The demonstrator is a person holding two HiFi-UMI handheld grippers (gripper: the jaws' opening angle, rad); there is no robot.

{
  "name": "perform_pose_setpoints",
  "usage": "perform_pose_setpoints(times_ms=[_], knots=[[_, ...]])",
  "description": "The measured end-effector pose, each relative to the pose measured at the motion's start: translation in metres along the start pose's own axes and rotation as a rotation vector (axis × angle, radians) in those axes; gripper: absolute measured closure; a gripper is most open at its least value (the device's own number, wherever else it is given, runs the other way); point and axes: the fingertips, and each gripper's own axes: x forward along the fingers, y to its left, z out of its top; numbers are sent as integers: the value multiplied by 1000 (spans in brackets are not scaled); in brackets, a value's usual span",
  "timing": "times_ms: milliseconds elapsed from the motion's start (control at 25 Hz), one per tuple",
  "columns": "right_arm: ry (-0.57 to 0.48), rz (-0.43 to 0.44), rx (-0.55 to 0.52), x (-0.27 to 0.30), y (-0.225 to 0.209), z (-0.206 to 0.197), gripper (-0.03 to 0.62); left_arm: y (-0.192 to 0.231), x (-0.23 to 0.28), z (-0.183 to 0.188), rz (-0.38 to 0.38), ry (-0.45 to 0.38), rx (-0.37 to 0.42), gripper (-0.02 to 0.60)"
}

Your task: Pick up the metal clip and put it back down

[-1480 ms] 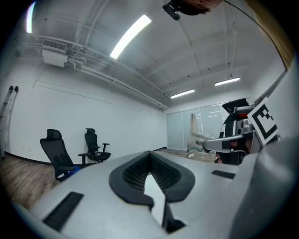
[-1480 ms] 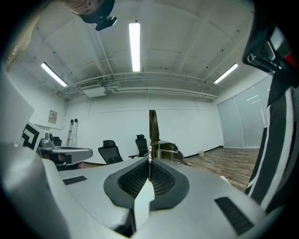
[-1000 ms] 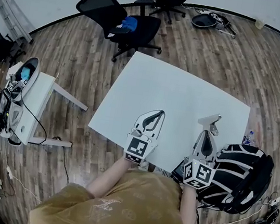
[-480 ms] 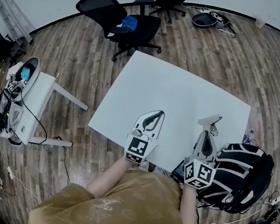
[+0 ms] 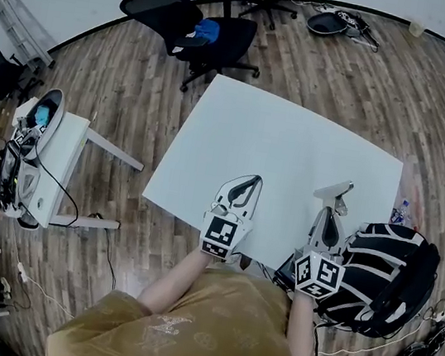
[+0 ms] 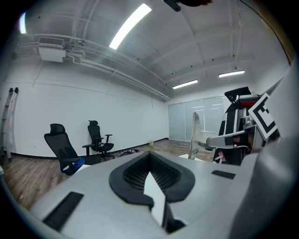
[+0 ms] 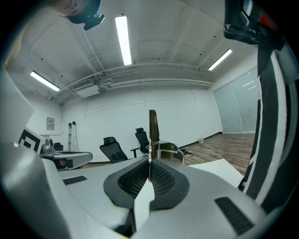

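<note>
The right gripper clenches the metal clip, seemingly held just above the white table, while the left gripper sits closed and empty; next comes lowering and letting go.

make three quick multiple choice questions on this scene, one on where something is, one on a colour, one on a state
1. Where is the metal clip?
A. on the wooden floor
B. between the jaws of the right gripper
C. on a black chair

2. What colour is the table top?
A. white
B. black
C. red

3. How do the jaws of the left gripper stand?
A. wide apart
B. closed on the clip
C. together, with nothing between them

Answers:
1. B: the right gripper view shows the clip pinched between its dark pads, and the head view shows it at that gripper's tip over the table.
2. A: the head view shows a plain white top against the brown floor.
3. C: the left gripper view shows its pads meeting with no object in them.
</note>
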Motion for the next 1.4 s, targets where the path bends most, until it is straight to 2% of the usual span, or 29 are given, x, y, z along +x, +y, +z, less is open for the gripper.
perform_pose_setpoints(times_ms=[520, 1160, 1400], knots=[[51, -10, 73, -8, -10, -27, 586, -5, -1, -26, 4, 58, -19, 575], [182, 21, 132, -5, -8, -74, 586, -10, 7, -60, 19, 124, -54, 575], [245, 22, 172, -8, -7, -100, 586, -14, 8, -88, 13, 179, -63, 575]])
